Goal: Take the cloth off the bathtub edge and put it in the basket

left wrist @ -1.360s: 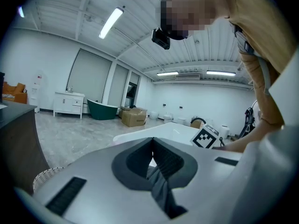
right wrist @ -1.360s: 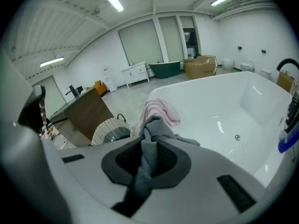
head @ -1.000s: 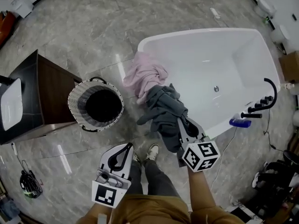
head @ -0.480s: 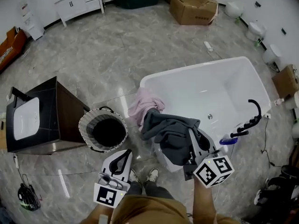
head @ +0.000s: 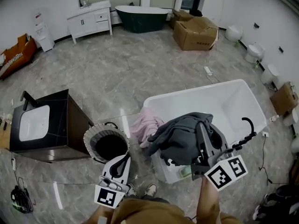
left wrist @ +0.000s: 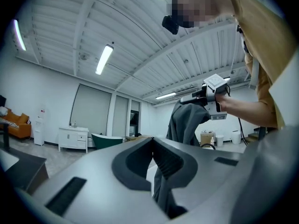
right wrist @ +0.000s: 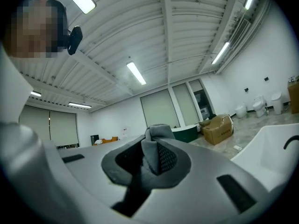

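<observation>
The right gripper (head: pixel 203 130) pinches the grey cloth (head: pixel 180 141), holding it in the air over the bathtub's (head: pixel 187 97) near edge, apart from the basket (head: pixel 91 139) on the floor. The left gripper (head: pixel 125 158) has its fingers closed together on nothing.

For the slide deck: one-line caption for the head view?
Right gripper holds a grey cloth above the white bathtub; pink cloth on its rim, woven basket beside.

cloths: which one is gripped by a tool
The dark grey cloth, clamped in the right tool; the pink cloth lies draped over the bathtub edge.
</observation>
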The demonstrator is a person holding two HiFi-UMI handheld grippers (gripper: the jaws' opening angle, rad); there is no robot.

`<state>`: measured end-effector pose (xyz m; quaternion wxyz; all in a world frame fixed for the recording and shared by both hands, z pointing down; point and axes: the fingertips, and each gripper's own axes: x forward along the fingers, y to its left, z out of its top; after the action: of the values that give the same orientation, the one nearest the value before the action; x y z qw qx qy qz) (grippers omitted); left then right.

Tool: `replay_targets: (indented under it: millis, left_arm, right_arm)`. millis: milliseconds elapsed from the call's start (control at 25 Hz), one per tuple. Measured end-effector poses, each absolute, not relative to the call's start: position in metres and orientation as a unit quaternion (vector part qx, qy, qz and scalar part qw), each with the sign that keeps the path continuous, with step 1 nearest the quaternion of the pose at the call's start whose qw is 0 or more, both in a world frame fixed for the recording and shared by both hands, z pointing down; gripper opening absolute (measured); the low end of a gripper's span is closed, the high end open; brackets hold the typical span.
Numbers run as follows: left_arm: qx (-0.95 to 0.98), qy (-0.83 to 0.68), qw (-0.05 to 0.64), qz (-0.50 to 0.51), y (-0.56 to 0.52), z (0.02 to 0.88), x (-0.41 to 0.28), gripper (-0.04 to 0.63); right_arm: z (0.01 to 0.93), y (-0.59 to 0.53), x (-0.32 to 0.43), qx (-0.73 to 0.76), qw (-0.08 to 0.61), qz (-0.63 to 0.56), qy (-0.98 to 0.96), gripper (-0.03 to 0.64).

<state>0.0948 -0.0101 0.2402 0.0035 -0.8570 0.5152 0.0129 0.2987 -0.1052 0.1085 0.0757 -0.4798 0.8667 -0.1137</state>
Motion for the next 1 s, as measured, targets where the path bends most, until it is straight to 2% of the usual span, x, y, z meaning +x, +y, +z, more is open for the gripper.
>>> replay_targets:
  millis: [400,680,1000]
  left_arm:
    - [-0.837,0.544,0.049,0.030,0.010,0.212,0.091,0.008]
    - [-0.813,0.580,0.055,0.030,0.028,0.208,0.086,0.008]
    - [-0.765,0.642,0.050,0.018,0.049,0.213,0.049,0.008]
  right_arm:
    - [0.020,-0.083,0.285,-0.424,0.120,-0.043,0.897,0.035]
    - [0.001,-0.072,0.271,-0.377,0.133,-0.033,0.916,0.035]
    - [0.012,-0.071,0.231,-0.315,0.130,-0.046,0.939,0.035]
